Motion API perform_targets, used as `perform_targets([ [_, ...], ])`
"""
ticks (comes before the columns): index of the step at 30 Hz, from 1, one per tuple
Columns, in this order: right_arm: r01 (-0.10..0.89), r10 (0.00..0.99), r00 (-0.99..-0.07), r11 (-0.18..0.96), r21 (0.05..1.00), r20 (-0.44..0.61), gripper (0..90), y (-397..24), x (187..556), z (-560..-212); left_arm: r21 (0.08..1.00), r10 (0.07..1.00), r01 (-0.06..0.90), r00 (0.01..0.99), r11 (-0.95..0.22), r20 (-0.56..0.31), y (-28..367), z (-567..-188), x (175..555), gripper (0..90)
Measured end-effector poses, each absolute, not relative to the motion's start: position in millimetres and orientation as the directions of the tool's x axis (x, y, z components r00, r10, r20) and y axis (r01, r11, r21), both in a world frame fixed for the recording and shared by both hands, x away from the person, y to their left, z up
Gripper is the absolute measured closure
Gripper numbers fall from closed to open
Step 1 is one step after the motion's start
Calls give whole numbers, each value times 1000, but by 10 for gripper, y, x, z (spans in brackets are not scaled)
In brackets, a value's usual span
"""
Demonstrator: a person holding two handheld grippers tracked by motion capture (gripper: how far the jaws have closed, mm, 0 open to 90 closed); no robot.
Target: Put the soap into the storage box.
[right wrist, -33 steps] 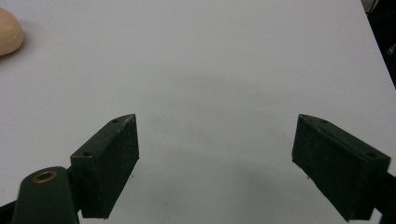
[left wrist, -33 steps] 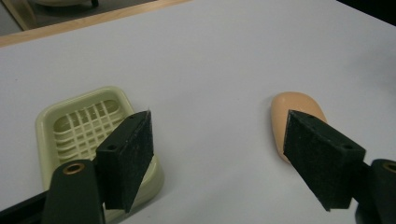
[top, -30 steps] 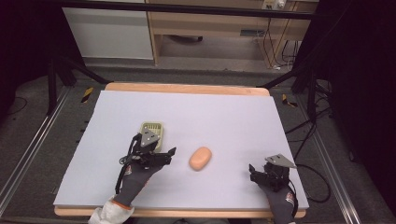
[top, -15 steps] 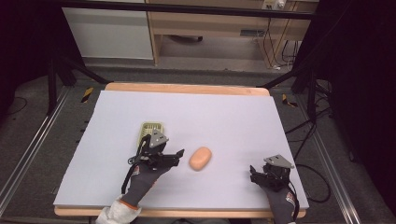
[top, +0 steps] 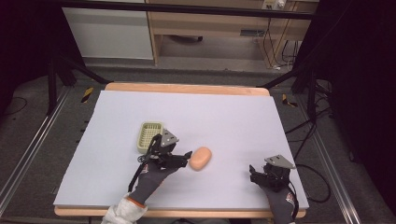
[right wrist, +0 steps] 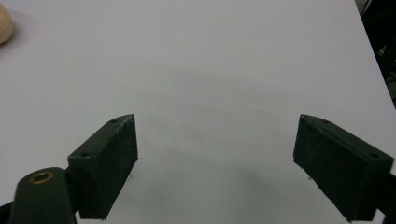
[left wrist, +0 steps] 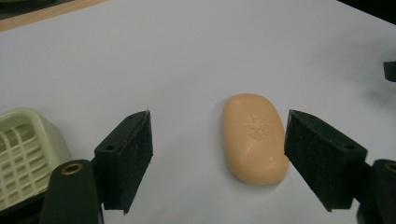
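Note:
An orange bar of soap (top: 201,158) lies flat on the white table (top: 224,116), near its front middle. My left gripper (top: 183,158) is open just left of it; in the left gripper view the soap (left wrist: 253,137) lies between the two spread jaws, closer to the right one, and I cannot tell whether that jaw touches it. A pale green slatted soap dish (top: 149,136) stands just behind the left gripper, seen again as the dish (left wrist: 25,154) at the left edge. My right gripper (top: 258,175) is open near the front right, over bare table, with the soap (right wrist: 4,28) far off.
The wooden table edge (top: 187,88) runs along the back. Black frame legs and cables stand on the floor to both sides. A light wooden cabinet (top: 205,28) lies beyond the table.
My left gripper has moved right, away from the soap dish, up to the soap, which now lies between its jaws. The right gripper has stayed in place.

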State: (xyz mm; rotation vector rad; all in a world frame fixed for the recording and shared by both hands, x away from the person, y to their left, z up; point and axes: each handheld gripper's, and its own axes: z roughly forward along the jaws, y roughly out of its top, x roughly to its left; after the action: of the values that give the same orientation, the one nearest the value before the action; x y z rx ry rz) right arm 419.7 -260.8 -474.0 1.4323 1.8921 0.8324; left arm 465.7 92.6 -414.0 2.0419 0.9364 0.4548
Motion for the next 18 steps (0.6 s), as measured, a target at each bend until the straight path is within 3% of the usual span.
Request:
perform_targets([
  [18,580,972,-223,196,791,-77,124,-2604,4204,-4727,766,725,473,689,-436,-13,615,-4270,4768,212],
])
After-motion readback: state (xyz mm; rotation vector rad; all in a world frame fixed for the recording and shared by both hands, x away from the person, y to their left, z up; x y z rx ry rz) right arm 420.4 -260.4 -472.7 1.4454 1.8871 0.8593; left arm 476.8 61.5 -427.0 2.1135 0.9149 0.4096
